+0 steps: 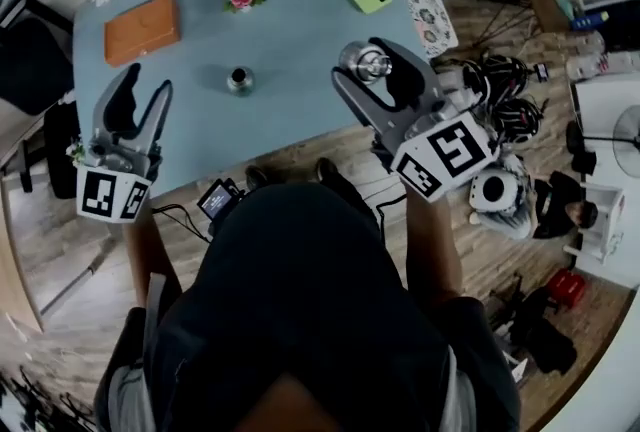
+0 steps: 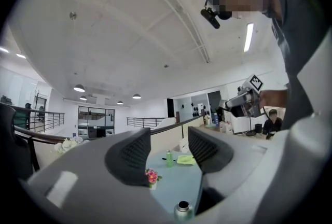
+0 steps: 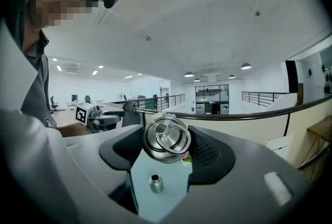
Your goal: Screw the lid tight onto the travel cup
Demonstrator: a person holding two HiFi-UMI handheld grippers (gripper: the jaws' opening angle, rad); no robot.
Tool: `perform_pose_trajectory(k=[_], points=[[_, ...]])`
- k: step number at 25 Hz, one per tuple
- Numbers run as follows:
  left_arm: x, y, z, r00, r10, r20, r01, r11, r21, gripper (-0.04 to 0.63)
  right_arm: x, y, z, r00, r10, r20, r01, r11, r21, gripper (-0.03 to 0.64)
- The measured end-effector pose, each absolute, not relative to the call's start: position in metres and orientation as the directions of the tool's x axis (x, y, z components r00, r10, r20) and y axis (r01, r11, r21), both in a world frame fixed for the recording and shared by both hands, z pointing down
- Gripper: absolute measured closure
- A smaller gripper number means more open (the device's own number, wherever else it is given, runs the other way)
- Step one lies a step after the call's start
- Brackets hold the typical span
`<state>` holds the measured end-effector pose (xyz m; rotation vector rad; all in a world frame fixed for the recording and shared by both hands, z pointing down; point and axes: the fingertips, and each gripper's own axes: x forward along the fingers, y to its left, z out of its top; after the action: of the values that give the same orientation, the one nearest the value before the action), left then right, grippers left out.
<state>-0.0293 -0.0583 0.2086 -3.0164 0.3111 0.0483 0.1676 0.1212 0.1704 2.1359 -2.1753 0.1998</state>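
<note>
On blue table (image 1: 290, 30), upright steel cup (image 1: 240, 79), open mouth, lid (image 3: 166, 139) in right gripper (image 3: 167, 149)

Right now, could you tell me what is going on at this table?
A person holds a gripper in each hand at a blue table. The right gripper grips the metal lid in the air; the open travel cup stands on the table, untouched. The left gripper is empty, its fingers apart. The lid is not yet on.
</note>
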Motion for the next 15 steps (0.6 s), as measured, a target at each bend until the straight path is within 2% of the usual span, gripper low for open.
perform_pose_trajectory(k=[5, 11, 15], points=[[0.000, -0.040, 0.219, 0.991, -0.122, -0.057, -0.127, -0.987, -0.097, 0.319, 0.167, 0.132, 0.166, -0.012, -0.987, 0.163, -1.000, 0.009, -0.018, 0.351], [0.021, -0.020, 0.229, 0.993, -0.102, -0.059, -0.107, -0.991, -0.083, 0.319, 0.181, 0.139, 0.166, -0.029, -0.979, 0.204, -1.000, 0.027, -0.015, 0.351], [-0.003, -0.042, 0.226, 0.984, -0.172, -0.053, -0.176, -0.980, -0.088, 0.319, 0.165, 0.098, 0.175, -0.111, -0.974, 0.196, -0.994, 0.106, -0.035, 0.351]])
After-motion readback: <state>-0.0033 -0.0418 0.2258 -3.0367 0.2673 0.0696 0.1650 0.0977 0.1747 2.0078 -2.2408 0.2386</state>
